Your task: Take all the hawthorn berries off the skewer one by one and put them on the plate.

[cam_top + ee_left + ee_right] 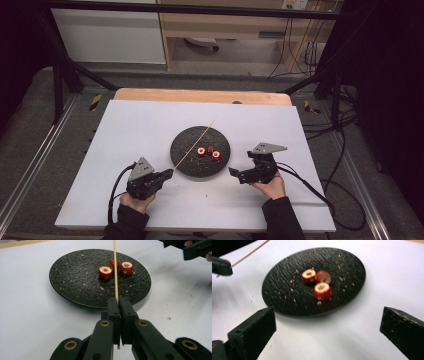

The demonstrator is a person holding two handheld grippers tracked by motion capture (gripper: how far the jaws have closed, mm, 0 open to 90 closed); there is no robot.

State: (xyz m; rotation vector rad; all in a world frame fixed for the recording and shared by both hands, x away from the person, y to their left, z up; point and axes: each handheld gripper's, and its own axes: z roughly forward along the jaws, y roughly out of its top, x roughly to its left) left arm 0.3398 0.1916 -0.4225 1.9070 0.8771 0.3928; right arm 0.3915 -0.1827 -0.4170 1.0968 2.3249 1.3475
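The left gripper [167,173] has its jaws pressed flat together on the near end of a thin wooden skewer [195,144], a short stub poking out behind them in the left gripper view, so the stick is pinched close to its butt, probably to leave nearly all its length free for threading. From that grip the skewer's long axis runs away toward about 1 o'clock in the high view, low over the black plate [182,160], its far tip reaching past the plate's rim at roughly 12 o'clock. Just to the right of the shaft, near the plate's centre, three small red cored fruit pieces [208,151] sit in a tight cluster, at least two with the hollow core facing up, which would suit spearing. The right gripper [236,173] waits at the plate's 4 o'clock edge over the white desk [125,125], jaws spread wide and empty, aimed at the fruit, seemingly ready to pick one up.
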